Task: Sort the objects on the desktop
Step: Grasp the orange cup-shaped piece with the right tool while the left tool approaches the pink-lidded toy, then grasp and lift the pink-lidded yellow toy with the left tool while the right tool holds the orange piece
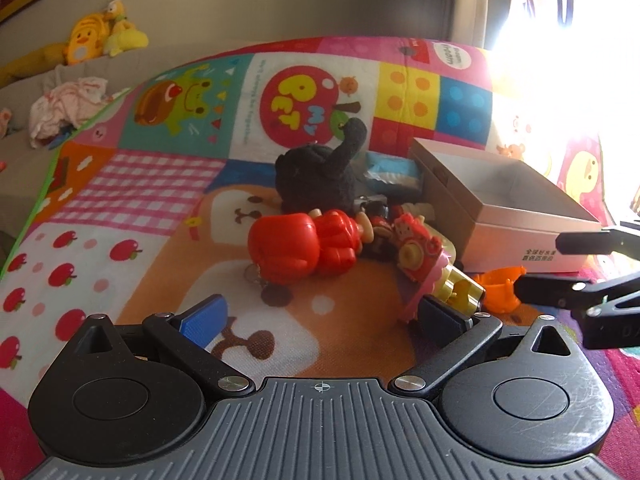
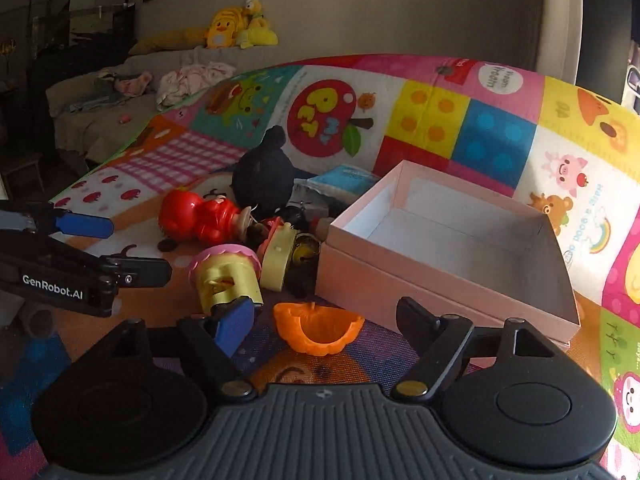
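A heap of toys lies on a colourful play mat: a red doll point(image 1: 304, 242) point(image 2: 198, 216), a black plush point(image 1: 320, 172) point(image 2: 264, 172), a pink-and-gold figure point(image 1: 432, 268) point(image 2: 226, 276) and an orange shell piece point(image 1: 498, 286) point(image 2: 318, 328). An open, empty pink box point(image 1: 500, 216) point(image 2: 448, 248) stands right of the heap. My left gripper point(image 1: 324, 316) is open, low before the red doll. My right gripper point(image 2: 324, 320) is open, with the orange piece between its fingers. The right gripper's fingers point(image 1: 560, 288) show in the left view.
A blue packet point(image 1: 394, 170) point(image 2: 344, 180) lies behind the heap. A sofa with yellow plush toys point(image 1: 100, 34) point(image 2: 240, 26) and clothes point(image 1: 68, 110) stands beyond the mat's left edge. Bright window glare fills the right of the left wrist view.
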`<state>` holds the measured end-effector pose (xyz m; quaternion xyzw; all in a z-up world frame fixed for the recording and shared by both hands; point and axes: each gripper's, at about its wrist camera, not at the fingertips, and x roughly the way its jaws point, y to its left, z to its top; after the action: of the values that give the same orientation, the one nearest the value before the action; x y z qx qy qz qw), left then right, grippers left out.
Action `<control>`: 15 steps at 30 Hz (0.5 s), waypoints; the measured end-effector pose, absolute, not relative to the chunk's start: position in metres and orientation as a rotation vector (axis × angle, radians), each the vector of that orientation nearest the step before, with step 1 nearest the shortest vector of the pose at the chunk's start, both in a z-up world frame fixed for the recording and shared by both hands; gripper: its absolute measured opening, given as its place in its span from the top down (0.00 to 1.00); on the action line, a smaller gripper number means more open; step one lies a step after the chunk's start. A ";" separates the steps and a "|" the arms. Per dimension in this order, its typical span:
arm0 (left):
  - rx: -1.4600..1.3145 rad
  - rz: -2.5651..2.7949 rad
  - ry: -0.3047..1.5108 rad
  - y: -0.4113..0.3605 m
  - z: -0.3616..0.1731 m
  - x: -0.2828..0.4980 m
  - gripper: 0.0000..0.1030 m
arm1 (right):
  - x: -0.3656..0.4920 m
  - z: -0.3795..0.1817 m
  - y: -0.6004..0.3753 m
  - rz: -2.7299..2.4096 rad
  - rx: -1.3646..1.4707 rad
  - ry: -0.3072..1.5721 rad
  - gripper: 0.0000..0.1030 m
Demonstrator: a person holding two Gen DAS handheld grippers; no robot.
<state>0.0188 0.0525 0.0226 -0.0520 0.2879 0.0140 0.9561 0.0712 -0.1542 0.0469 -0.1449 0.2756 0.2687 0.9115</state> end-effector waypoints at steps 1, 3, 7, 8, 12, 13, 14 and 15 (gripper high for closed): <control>-0.111 0.028 0.589 0.055 0.023 0.018 0.00 | 0.075 0.042 -0.150 0.545 -0.299 0.583 0.23; -0.122 0.029 0.598 0.058 0.023 0.017 0.00 | 0.084 0.032 -0.148 0.542 -0.257 0.627 0.31; -0.165 0.023 0.618 0.065 0.021 0.015 0.00 | 0.093 0.026 -0.156 0.529 -0.165 0.679 0.43; -0.180 0.017 0.624 0.066 0.020 0.014 0.00 | 0.091 0.027 -0.159 0.524 -0.158 0.678 0.43; -0.221 -0.014 0.635 0.065 0.019 0.014 0.00 | 0.072 0.029 -0.173 0.512 -0.171 0.669 0.43; -0.229 -0.034 0.636 0.062 0.019 0.015 0.00 | 0.065 0.029 -0.178 0.504 -0.174 0.667 0.43; -0.226 -0.051 0.638 0.059 0.018 0.015 0.00 | 0.058 0.029 -0.183 0.491 -0.178 0.662 0.43; -0.213 -0.063 0.633 0.054 0.017 0.015 0.00 | 0.052 0.028 -0.187 0.478 -0.180 0.660 0.43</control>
<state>0.0155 0.0544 0.0175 -0.1043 0.3106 -0.0307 0.9443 0.0521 -0.1870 0.0278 -0.0876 0.3205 0.2322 0.9142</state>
